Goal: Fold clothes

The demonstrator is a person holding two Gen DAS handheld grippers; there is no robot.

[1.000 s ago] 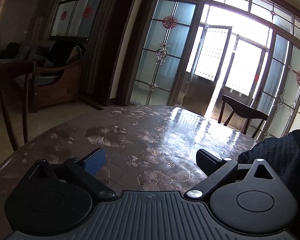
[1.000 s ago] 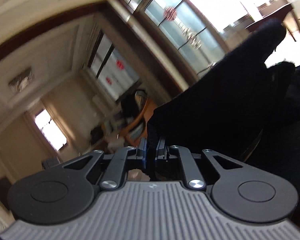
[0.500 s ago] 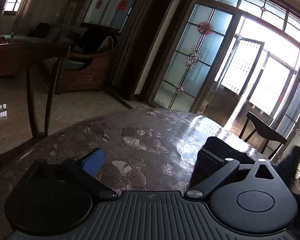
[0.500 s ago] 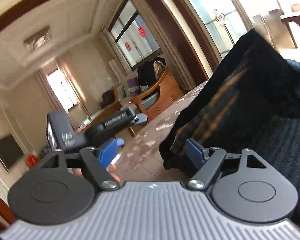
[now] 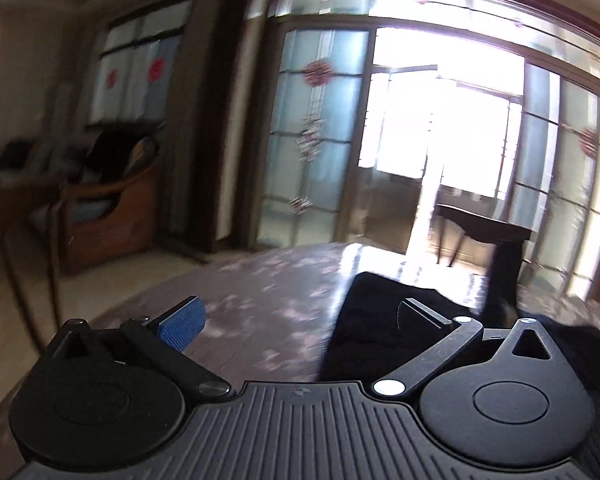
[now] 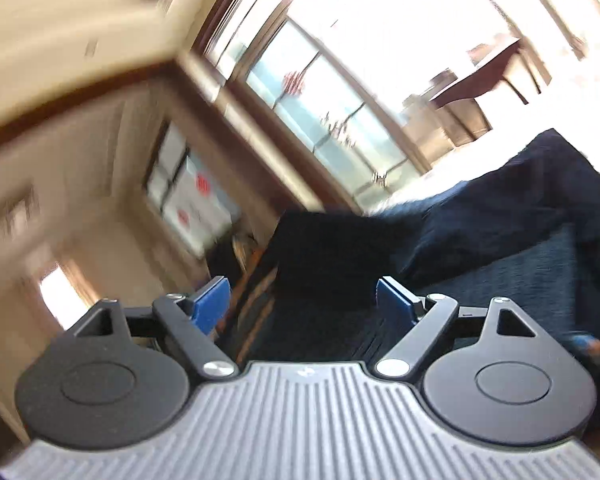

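Table (image 5: pixel 268 292) only from left wrist

Black linkage fingers (image 6: pixel 216 302) with blue ribbed pads, silver screws, ribbed grey housing.

Matt black plastic tongs, dark knitted cloth, glossy flower-patterned desk.

The left tongs (image 5: pixel 300 316) have a ribbed blue pad (image 5: pixel 182 322) and shiny metal pivot pins. The desk (image 5: pixel 268 300) gleams glassy under window glare. The dark garment (image 6: pixel 480 248) looks like soft, coarse knit. The right tongs (image 6: pixel 304 302) carry a ribbed grey plastic body. A wooden armchair (image 5: pixel 108 220) looks polished.
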